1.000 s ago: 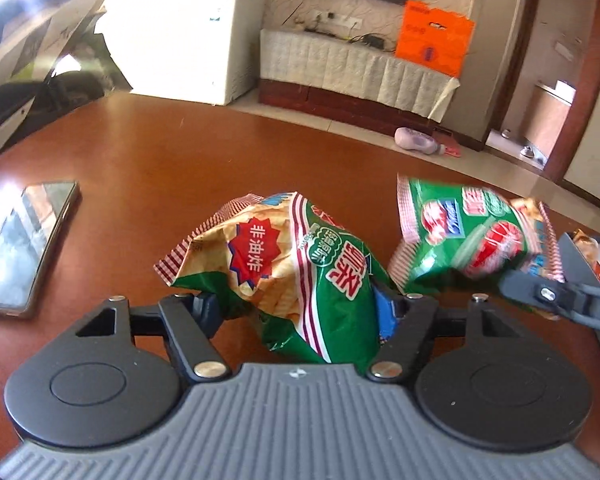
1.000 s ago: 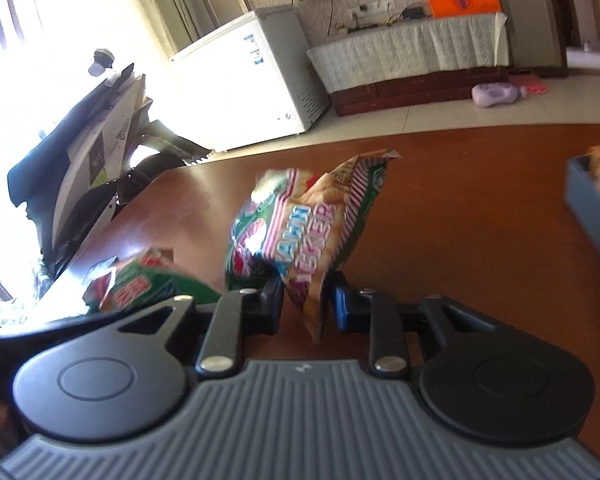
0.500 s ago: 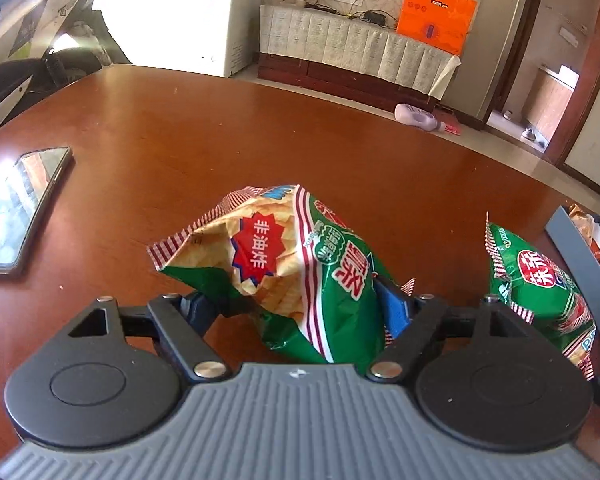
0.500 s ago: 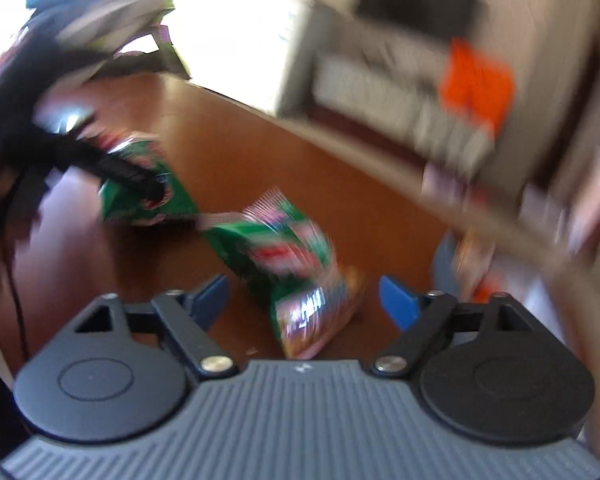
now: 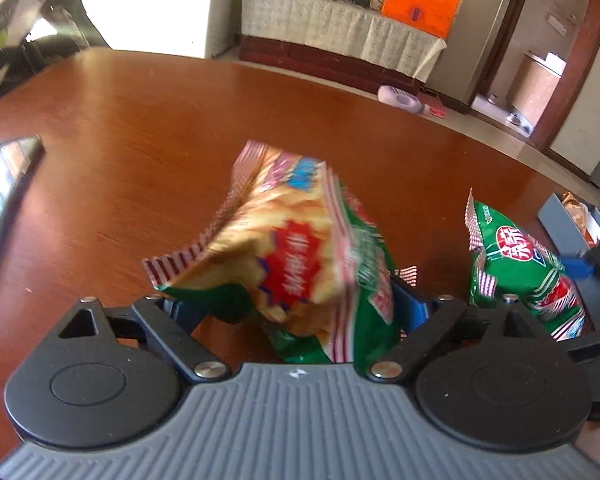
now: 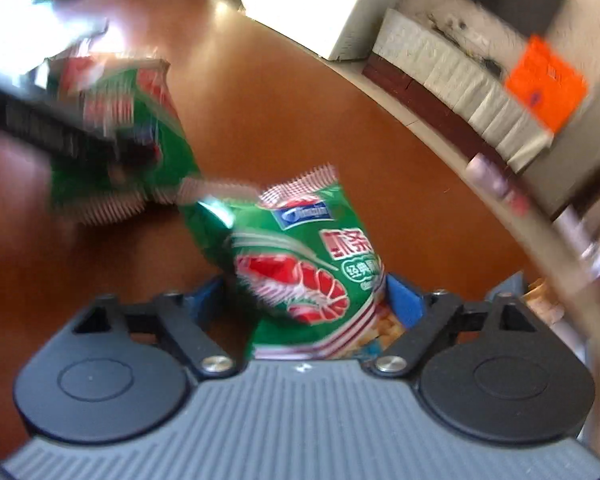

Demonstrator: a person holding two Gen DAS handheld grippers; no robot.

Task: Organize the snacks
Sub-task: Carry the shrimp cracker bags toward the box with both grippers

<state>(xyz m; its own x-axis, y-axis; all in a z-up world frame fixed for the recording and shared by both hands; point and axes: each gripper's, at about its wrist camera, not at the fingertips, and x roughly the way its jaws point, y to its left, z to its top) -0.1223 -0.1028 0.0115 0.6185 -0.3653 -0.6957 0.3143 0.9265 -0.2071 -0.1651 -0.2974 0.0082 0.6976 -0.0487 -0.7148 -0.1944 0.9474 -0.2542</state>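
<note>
A yellow and green snack bag (image 5: pixel 296 264) stands blurred between the fingers of my left gripper (image 5: pixel 296 310). Its jaws are opening and the bag is tipping loose on the brown table (image 5: pixel 140 128). A green shrimp-chip bag (image 6: pixel 308 272) lies between the fingers of my right gripper (image 6: pixel 306 300). Those jaws are closing, with the pads close beside the bag and no squeeze showing. In the left wrist view this green bag (image 5: pixel 520 264) lies to the right, a blue fingertip (image 5: pixel 578 269) of the right gripper beside it. The right wrist view shows the first bag (image 6: pixel 140 120) at upper left behind a blurred dark finger.
A phone (image 5: pixel 4 196) lies at the table's left edge. A grey box (image 5: pixel 560 224) with snacks in it stands at the right edge. The round table edge curves behind the bags, with a white freezer and a covered bench beyond it.
The right gripper let go of its bag, rolled and now straddles it on the table with jaws wide. The left jaws widened and the yellow-green bag tipped over to the right.
</note>
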